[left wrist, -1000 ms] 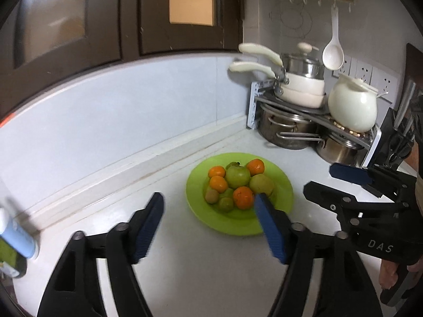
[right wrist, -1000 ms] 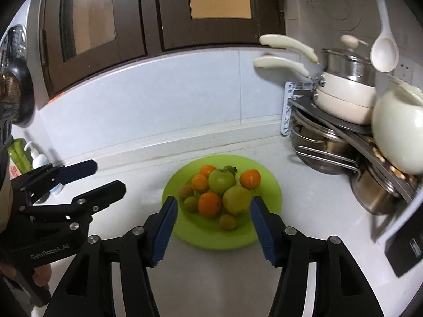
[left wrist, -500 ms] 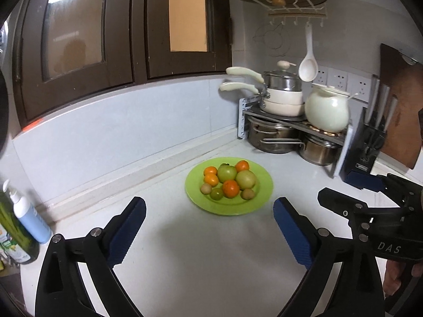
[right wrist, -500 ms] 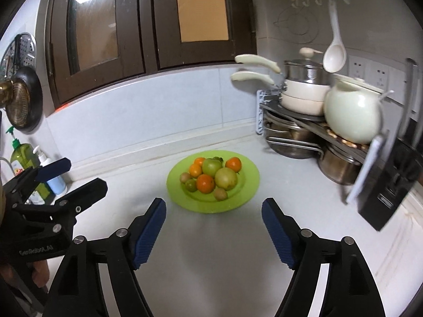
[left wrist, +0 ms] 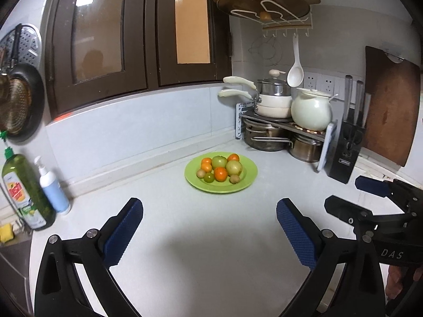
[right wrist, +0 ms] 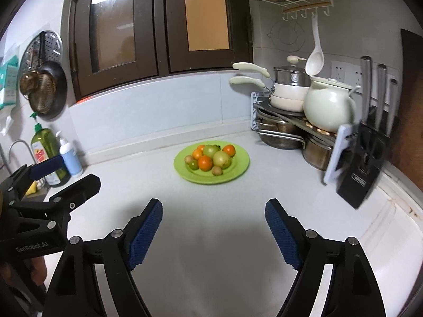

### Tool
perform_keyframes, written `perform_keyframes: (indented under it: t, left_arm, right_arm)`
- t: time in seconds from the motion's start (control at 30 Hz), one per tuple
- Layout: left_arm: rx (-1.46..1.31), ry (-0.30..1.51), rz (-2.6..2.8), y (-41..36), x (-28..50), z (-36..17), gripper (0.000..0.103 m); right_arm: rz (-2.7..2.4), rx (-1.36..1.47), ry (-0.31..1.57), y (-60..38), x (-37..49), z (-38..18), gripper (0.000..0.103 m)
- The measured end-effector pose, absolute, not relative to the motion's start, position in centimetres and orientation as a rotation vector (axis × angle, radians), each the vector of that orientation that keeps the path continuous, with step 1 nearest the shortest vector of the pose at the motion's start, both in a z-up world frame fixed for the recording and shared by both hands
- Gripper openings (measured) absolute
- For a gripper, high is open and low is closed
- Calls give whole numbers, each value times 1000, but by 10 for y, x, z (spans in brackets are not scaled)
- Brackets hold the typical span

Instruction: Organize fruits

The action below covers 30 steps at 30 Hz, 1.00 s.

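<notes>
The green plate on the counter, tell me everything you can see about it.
The green plate is round, shallow and lime-coloured, glossy like plastic or glazed ceramic. It lies flat on the white counter, ahead of both open grippers and left of the pot rack. A pile of orange, green and small brownish fruits fills its middle. Nothing else touches it.

The knife block [right wrist: 367, 158] is smearing with motion blur in the right wrist view, and the cutting board [right wrist: 408, 105] behind it is running off the picture's edge. The fruits [left wrist: 219, 170] on the plate [left wrist: 248, 182] are showing too small to name for certain (oranges and green ones, perhaps). Lower pots [left wrist: 267, 137] are sitting half hidden under the rack [left wrist: 283, 125]. The green bottle's label [left wrist: 14, 190] is staying unreadable.
</notes>
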State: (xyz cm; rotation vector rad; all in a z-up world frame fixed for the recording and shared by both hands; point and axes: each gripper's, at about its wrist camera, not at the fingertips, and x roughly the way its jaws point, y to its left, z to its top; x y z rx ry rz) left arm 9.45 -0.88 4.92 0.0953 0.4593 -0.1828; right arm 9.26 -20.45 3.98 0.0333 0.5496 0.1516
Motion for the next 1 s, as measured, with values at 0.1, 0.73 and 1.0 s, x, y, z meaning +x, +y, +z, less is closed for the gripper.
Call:
perform_keyframes:
  t: [0.1,0.73,1.0]
  left_arm:
    - [104,452,-176,-13,74,51,103]
    - [84,445,-176,-28,-6,59,103]
    - [93,431,-151,-35,-17,62,103]
  right_arm:
    - [158,35,552,-209,72,39,84]
    - [207,42,523,-226,-6,49,84]
    - [213,36,510,-229,-15,51,84]
